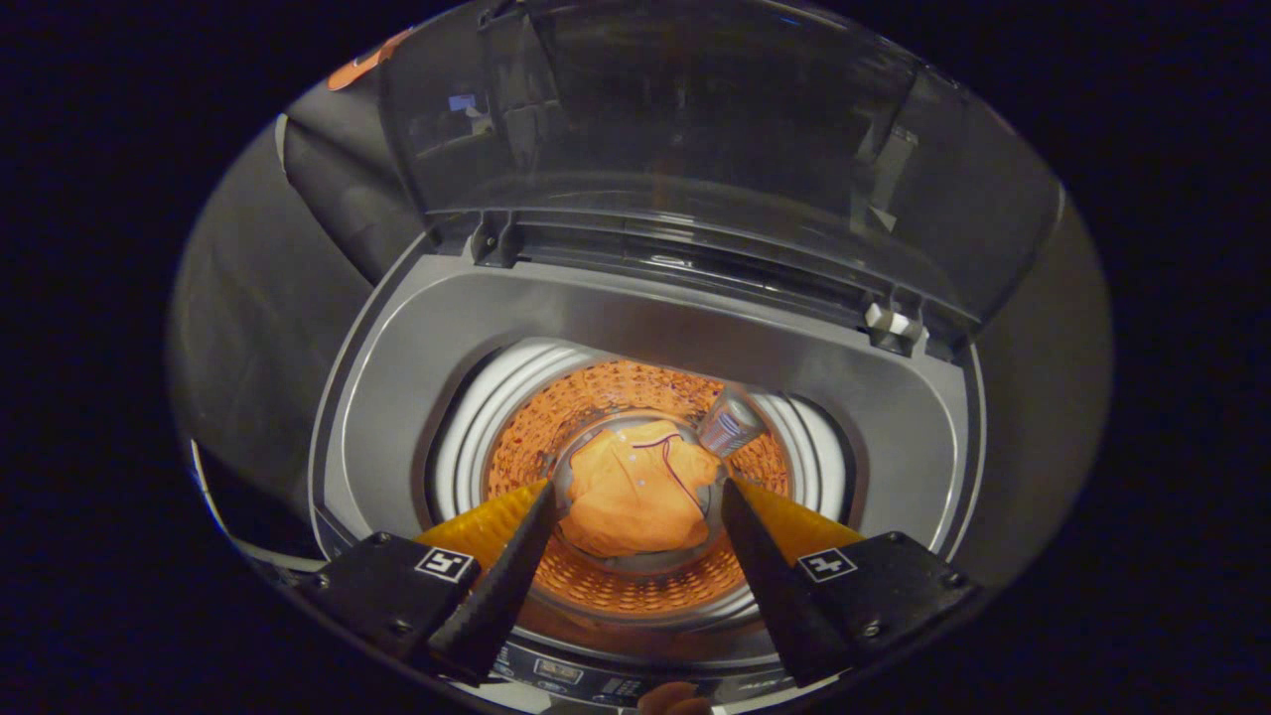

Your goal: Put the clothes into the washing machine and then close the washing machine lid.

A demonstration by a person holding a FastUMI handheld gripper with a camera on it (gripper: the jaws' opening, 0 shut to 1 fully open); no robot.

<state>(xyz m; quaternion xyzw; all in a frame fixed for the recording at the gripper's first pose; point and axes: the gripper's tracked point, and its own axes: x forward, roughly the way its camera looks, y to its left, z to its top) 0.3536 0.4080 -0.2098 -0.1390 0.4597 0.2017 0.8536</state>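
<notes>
The washing machine [645,328] stands open, seen from above along the fingers. Its transparent lid [695,129] is tipped up and back on its hinges at the far side, and the booth's dark wall shows through it. Under the lid the grey top deck rings a round opening with pale ribbed walls, and inside that sits the perforated drum [635,586], glowing orange in the light.

At the bottom of the drum lies the clothes [635,492]: a crumpled orange garment with a thin dark cord (or perhaps a seam) curling over its upper part. It rests loose on the drum floor, bunched into a rough mound. Just beyond it, at the drum's far-right wall, a small grey ribbed fitting [730,425] sticks inward; what it is cannot be told.

The gripper [635,497] hangs above the opening with its fingers [501,571] spread wide apart, released and gripping nothing. The garment shows in the gap between the two tips but lies well below them, touching neither. Each finger carries a small square marker at its base. Below the fingers runs the machine's control panel [586,680], its markings too small to make out, and a bit of a person's hand [675,700] shows at the near edge.
</notes>
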